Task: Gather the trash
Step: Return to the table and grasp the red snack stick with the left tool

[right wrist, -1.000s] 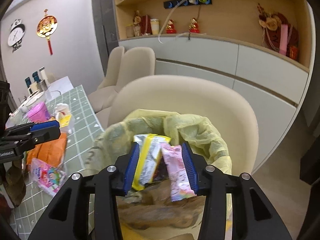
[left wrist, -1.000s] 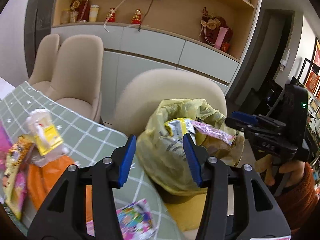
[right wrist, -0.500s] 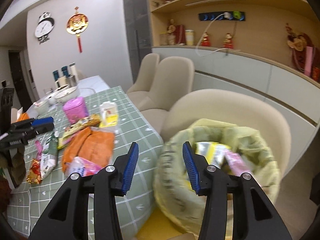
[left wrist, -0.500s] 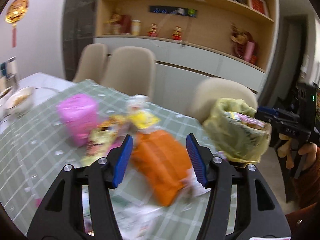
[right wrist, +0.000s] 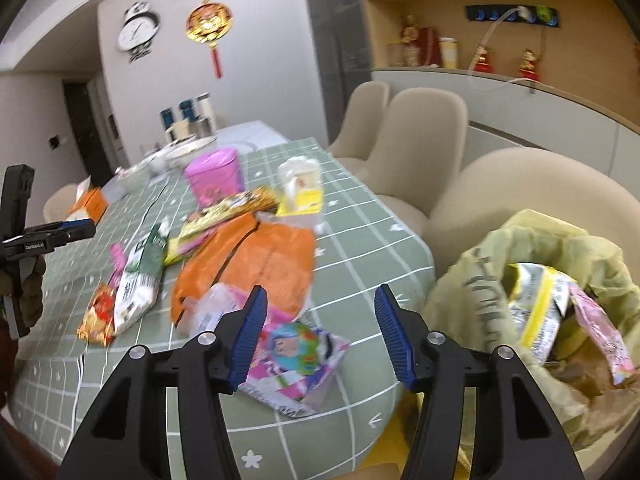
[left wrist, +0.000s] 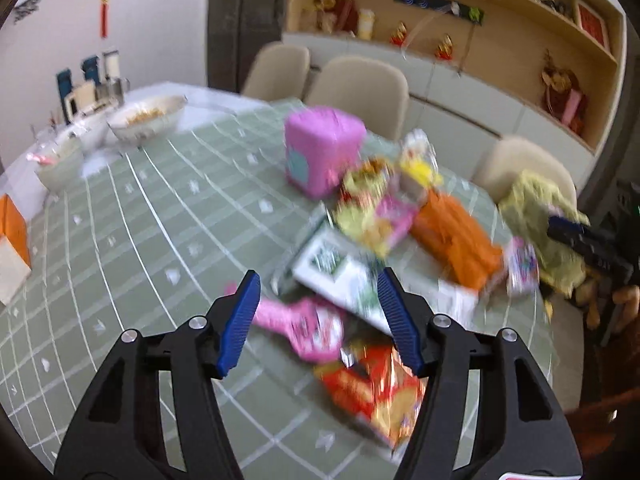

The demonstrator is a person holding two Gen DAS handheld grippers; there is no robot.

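Currently both grippers, left gripper (left wrist: 318,316) and right gripper (right wrist: 320,330), hang released, empty. Wrappers litter the table (right wrist: 360,220); cartoon wrapper (right wrist: 296,360) at 6 o'clock edge, trash bag (right wrist: 532,304) at 3 o'clock. Best: right pinches one flat edge, lifts clear.

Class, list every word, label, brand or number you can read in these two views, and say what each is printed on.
"GenRobot.AI": small white print on the left gripper, only just readable.
Grey lettering on the yellow trash bag: crumpled, unreadable.
Snack wrappers, pink tin: blurred.
Wall clock: numerals too small.
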